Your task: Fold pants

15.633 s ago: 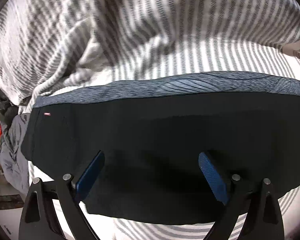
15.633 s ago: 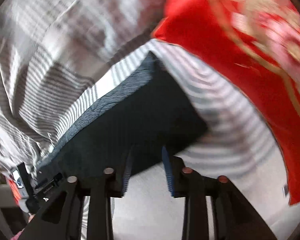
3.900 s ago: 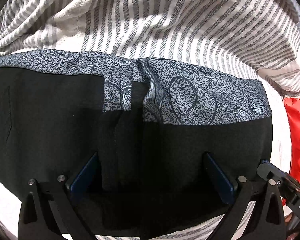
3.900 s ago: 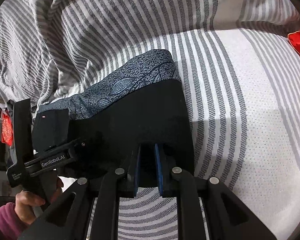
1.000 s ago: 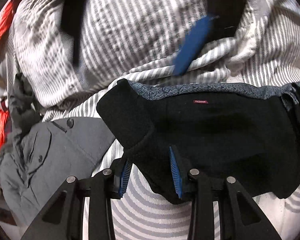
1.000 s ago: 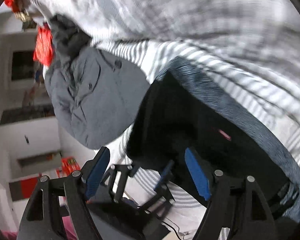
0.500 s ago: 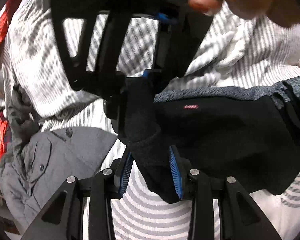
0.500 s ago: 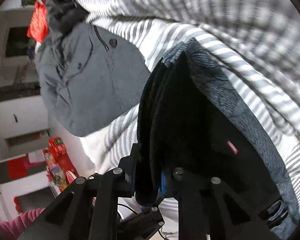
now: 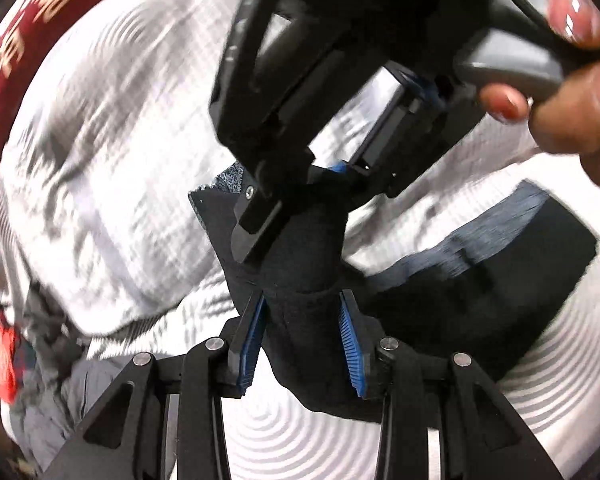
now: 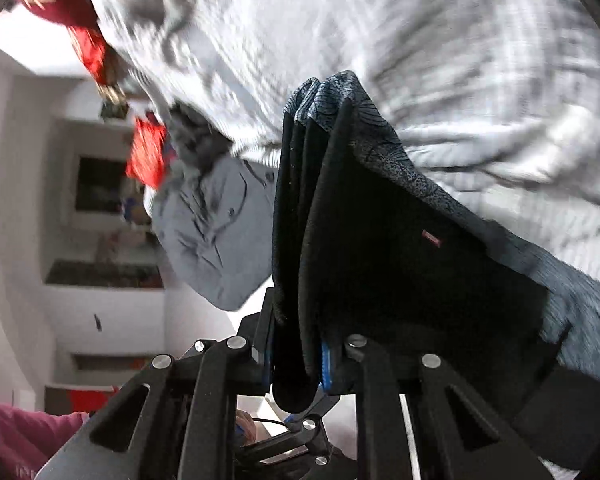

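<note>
From the left wrist camera I see my left gripper (image 9: 302, 338) clamped on a thick bunched fold of the black pants (image 9: 460, 300), blue pads pressed against the cloth on both sides. The rest of the pants trails off to the right of that fold, lying on the striped bedsheet (image 9: 112, 160), with the grey patterned waistband (image 9: 496, 216) along the far edge. Directly above the fold, my right gripper (image 9: 300, 196) comes in from the top and blocks most of the upper view; it bites the same bunch higher up. My right hand (image 9: 568, 92) shows at the top right, fingers around the grey handle. A red cushion (image 9: 16, 56) sits at the far left of the sheet, and a grey garment (image 9: 60, 392) lies below and left of the pants.

From the right wrist camera, my right gripper (image 10: 296, 364) is closed tight on several stacked layers of the pants (image 10: 400, 256), which stand edge-on straight up from the jaws and hide much of what lies beyond. The patterned waistband (image 10: 352, 108) runs along the far edge, and a small red tag (image 10: 431, 237) shows on the black cloth. To the left of the pants lies the grey garment (image 10: 216, 232), buttons visible, on the blurred striped bedsheet (image 10: 440, 40). Further left are white shelves (image 10: 100, 240) and red items (image 10: 146, 152). The left gripper's frame pokes in just under the pants.
</note>
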